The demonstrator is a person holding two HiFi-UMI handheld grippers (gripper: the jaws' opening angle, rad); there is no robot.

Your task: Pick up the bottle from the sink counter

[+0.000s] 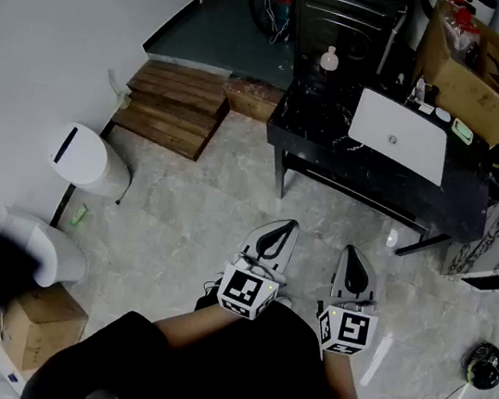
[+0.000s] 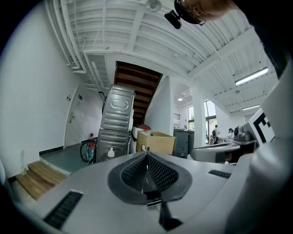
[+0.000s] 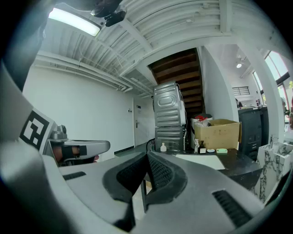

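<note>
Bottle (image 1: 329, 59) stands upright on the sink counter's (image 1: 318, 125) far left corner, well ahead of my empty, pressed-together tongs; I judge the left gripper (image 1: 282, 232) slightly nearer than the right gripper (image 1: 352, 260).

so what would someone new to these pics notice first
Probably the two grippers low in the head view: the left gripper and right gripper, side by side with their marker cubes, both shut and empty. Across the floor stands the black sink counter with its white basin. The small clear bottle stands at its far left corner, and a cardboard box is by its right end.
</note>
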